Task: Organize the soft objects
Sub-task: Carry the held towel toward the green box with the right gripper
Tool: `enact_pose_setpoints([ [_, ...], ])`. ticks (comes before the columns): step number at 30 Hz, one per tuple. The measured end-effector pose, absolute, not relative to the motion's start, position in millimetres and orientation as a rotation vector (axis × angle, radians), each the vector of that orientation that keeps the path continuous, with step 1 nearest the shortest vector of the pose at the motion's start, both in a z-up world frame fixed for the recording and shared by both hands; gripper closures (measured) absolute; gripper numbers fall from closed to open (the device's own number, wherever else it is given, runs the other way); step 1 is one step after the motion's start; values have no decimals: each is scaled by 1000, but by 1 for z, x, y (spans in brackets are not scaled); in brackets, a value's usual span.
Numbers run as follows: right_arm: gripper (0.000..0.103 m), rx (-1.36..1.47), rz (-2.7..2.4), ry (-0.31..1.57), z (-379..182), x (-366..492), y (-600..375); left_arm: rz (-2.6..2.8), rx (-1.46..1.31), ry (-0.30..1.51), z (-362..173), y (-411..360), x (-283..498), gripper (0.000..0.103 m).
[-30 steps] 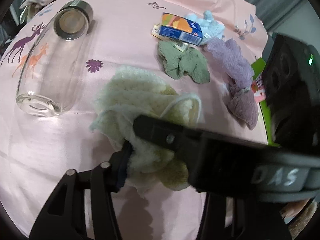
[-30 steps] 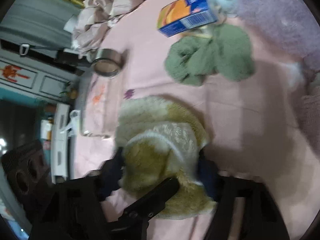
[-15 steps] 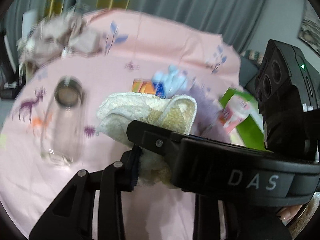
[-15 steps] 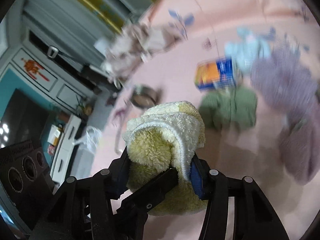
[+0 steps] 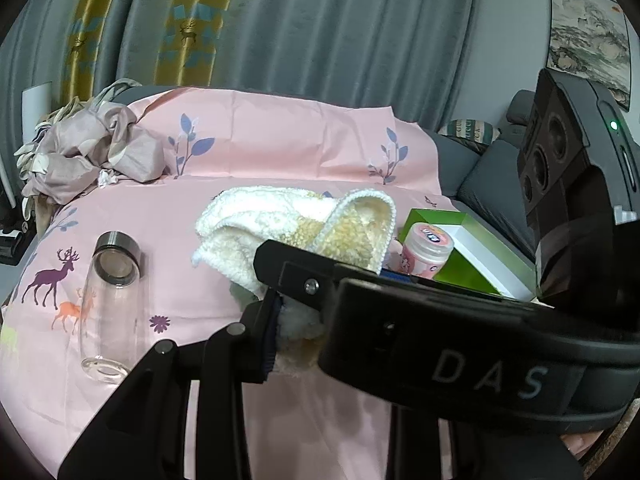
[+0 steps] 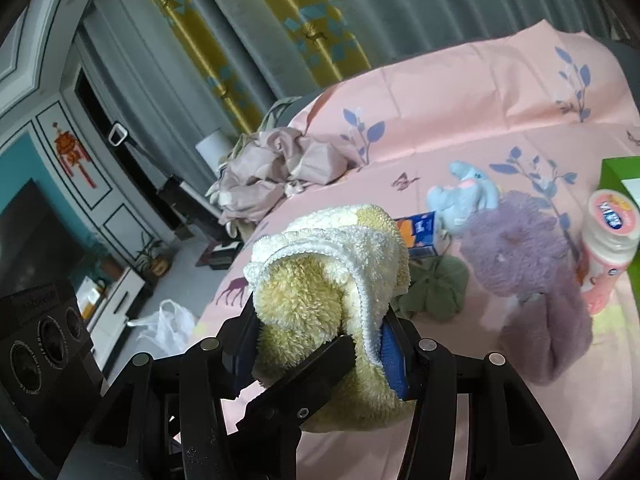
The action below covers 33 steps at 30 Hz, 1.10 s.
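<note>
Both my left hand-held gripper (image 5: 298, 320) and right hand-held gripper (image 6: 320, 340) pinch the cream fluffy towel (image 6: 328, 280), lifted above the pink bed sheet (image 5: 280, 140). Far right lie the purple cloth (image 6: 520, 248) and green cloth (image 6: 436, 288); a glass bottle (image 5: 110, 304) lies left.

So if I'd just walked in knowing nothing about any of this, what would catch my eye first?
Probably the fluffy cream-and-yellow towel, bunched up and pinched by both the right gripper and the left gripper, above a pink sheet printed with deer and leaves. Next, the clear glass bottle lying at the left, and the purple fuzzy cloth at the right beside a pink jar.
</note>
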State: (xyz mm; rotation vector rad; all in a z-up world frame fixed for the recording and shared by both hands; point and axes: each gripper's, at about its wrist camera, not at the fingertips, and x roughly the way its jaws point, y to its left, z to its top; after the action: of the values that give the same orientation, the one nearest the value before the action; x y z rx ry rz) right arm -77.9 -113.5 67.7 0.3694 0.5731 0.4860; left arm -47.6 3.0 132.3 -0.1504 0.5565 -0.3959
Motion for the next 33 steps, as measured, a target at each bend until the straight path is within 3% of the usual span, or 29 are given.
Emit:
enact_pose_setpoints([
  [33, 48, 368, 454, 560, 62, -67, -128, -402, -124, 594, 127, -14, -36, 75],
])
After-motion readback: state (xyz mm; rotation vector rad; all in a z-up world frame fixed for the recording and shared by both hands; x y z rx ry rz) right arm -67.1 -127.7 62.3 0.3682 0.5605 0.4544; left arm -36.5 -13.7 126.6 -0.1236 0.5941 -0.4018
